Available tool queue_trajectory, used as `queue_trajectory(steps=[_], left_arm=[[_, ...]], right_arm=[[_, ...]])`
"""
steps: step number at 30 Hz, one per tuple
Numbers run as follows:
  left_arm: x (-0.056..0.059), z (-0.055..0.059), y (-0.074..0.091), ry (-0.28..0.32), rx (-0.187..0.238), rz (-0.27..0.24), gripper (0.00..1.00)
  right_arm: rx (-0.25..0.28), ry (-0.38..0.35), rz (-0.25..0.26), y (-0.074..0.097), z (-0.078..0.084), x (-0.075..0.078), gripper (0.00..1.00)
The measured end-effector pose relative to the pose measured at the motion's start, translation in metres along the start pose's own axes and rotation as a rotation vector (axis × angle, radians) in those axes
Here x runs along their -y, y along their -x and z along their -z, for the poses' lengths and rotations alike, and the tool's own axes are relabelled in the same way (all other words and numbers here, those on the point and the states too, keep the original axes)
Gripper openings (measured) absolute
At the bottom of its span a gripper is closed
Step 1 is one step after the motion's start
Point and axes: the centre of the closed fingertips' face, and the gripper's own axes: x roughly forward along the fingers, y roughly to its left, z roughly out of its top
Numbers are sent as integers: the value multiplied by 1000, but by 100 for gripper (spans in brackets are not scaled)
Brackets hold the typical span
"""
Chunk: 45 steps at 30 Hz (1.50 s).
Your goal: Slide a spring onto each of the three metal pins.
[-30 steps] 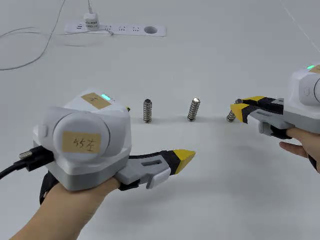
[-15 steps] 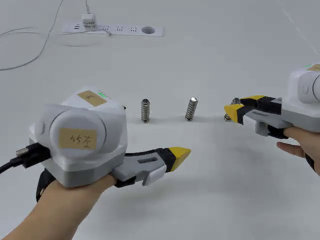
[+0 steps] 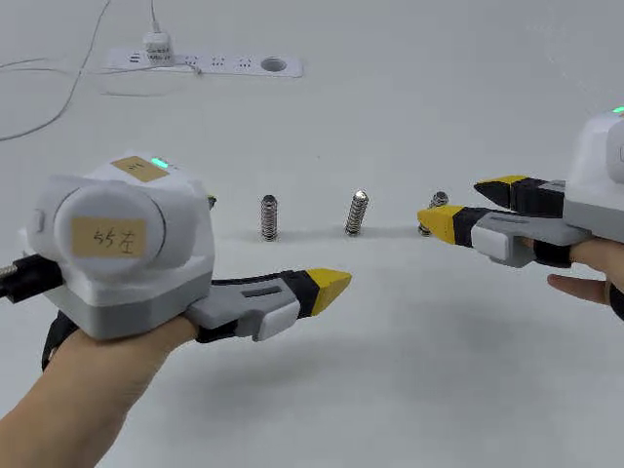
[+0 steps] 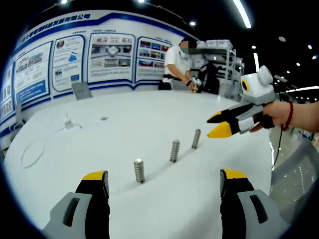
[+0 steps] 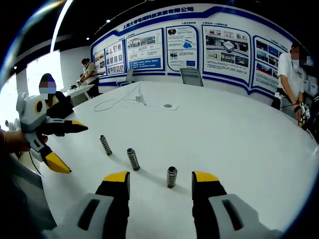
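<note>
Left claw (image 4: 164,177) open, empty, near left of desk (image 3: 439,370). Right claw (image 5: 160,177) open, empty, just beside right pin (image 3: 439,200). Left pin (image 3: 269,201) and middle pin (image 3: 361,198) in the same upright row, each pin wearing a spring (image 5: 132,159).

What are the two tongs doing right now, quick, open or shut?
Left tongs: open, holding nothing.
Right tongs: open, holding nothing, with the nearest spring just ahead of them.
</note>
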Motion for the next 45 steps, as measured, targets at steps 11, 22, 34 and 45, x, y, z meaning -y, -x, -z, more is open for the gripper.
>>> queue_trajectory(steps=[11,22,34,45], left_arm=[[-3,-1,17,13,0,7,100],[-3,1,35,5,-10,-9,100],[2,9,50,-26,-52,-31,100],[3,13,54,-9,-61,-48,100]], right_arm=[[-15,1,-29,20,10,-13,69],[-22,27,-71,36,19,-26,82],[-36,32,-102,48,30,-40,91],[-18,37,-102,55,30,-40,91]])
